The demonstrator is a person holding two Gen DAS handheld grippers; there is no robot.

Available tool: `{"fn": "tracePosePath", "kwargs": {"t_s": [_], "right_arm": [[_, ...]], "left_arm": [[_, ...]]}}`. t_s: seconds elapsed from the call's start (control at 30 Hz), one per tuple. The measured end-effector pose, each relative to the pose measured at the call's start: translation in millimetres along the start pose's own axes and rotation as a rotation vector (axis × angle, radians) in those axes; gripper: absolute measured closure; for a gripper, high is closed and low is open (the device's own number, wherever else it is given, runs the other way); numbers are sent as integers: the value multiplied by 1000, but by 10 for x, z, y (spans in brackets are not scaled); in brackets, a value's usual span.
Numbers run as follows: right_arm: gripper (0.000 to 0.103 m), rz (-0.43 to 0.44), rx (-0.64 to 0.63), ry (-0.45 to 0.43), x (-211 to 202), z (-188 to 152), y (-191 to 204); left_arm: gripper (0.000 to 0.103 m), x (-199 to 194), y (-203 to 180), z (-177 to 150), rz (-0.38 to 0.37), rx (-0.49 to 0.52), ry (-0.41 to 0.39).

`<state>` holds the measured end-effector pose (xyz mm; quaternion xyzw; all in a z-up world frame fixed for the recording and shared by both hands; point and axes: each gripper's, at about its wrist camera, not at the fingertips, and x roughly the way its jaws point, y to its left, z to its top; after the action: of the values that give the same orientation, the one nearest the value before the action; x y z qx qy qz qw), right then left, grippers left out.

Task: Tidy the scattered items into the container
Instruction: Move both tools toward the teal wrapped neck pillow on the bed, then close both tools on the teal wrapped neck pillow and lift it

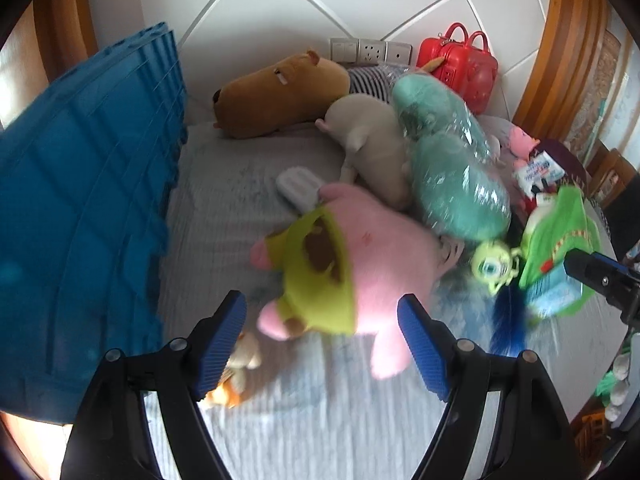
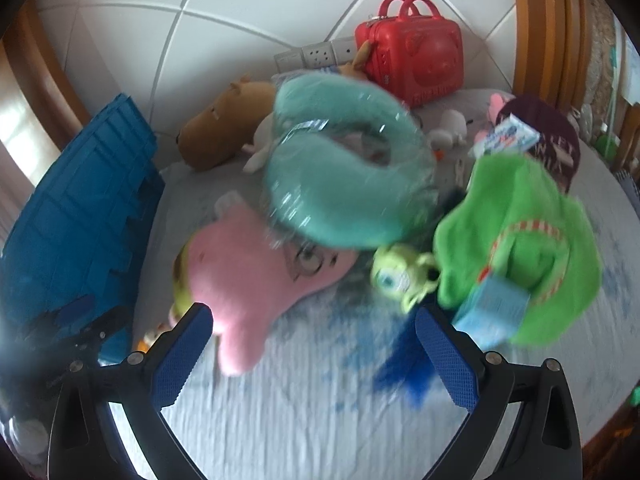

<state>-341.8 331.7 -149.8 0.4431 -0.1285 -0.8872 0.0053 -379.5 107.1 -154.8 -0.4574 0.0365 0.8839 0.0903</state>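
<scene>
The bed (image 1: 224, 208) has free sheet along its left side, between the blue container (image 1: 80, 184) and the pink plush (image 1: 380, 256). Toward the right edge, the teal pillow (image 2: 340, 184) and green cloth (image 2: 520, 240) block the way.

Counts, bed surface:
- blue crate (image 1: 80, 208): one
- red case (image 2: 416, 60): one
- brown plush (image 1: 280, 92): one
- beige plush (image 1: 372, 144): one
- pink star plush (image 1: 360, 264): one
- teal neck pillow (image 2: 340, 176), plastic-wrapped: one
- one-eyed green figure (image 2: 396, 276): one
- green cloth (image 2: 520, 240): one
- wall sockets (image 1: 370, 50): three
</scene>
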Motion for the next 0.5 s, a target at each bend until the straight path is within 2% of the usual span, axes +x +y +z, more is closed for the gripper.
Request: {"fn": "tracePosePath", "kwargs": {"t_s": [0.23,0.43,0.5], "right_arm": [[0,49,-120,-2,219,798,-672],[0,86,-217,47,524,1406,-1132],[0,108,-231,64,668,1573,-1232]], "left_arm": [[25,256,-720,427,51,-95,-24],[25,576,-1185,803,88,-154,7],[22,689,-1270,899,108,-147,25]]}}
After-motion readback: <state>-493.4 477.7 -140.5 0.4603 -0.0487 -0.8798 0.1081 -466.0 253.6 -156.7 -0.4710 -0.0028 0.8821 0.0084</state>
